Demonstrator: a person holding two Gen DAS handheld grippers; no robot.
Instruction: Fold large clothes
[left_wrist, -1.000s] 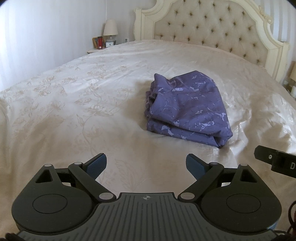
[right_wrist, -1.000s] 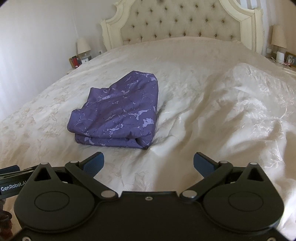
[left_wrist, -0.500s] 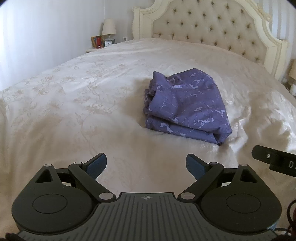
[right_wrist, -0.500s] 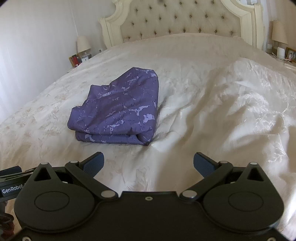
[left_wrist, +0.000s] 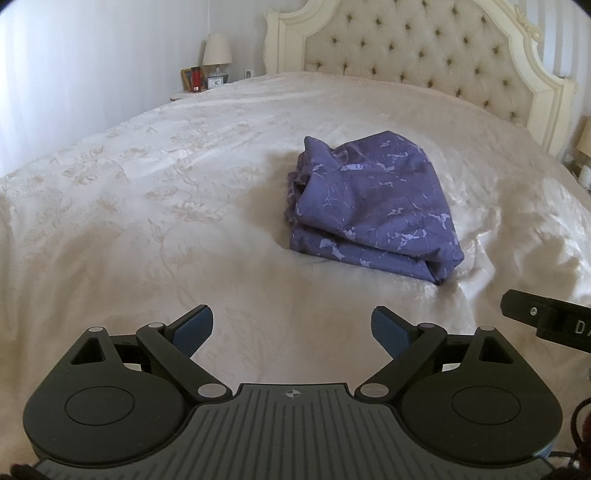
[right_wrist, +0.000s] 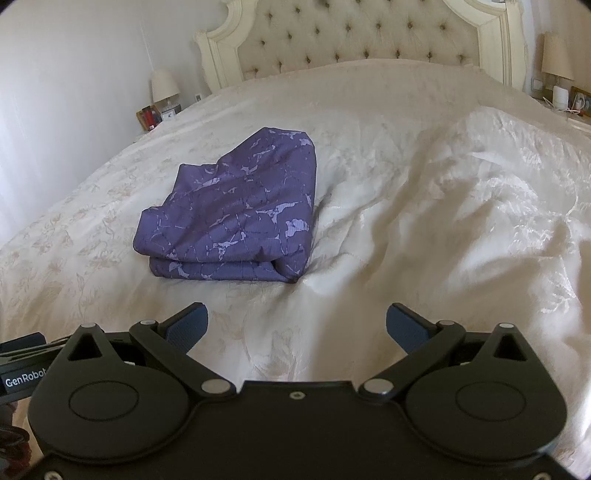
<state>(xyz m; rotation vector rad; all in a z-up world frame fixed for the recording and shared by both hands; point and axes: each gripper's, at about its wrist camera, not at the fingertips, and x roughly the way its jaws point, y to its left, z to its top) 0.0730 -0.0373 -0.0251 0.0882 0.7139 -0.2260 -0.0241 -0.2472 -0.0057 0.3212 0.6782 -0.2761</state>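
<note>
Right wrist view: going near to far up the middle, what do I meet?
Right gripper, open → bare bedspread → folded purple cloth → more bedspread → tufted headboard.

You're in a home bedroom: ahead of your gripper lies a wide bed (left_wrist: 184, 229) with a cream bedspread, ending at a tufted headboard (left_wrist: 417, 48), with a lamp (left_wrist: 217, 51) on the nightstand (left_wrist: 184, 96) far ahead to the left.

Cream-covered bed (left_wrist: 155, 206), tufted headboard (left_wrist: 417, 48), bedside lamp (left_wrist: 217, 50) against pale daylit wall (left_wrist: 92, 55).
</note>
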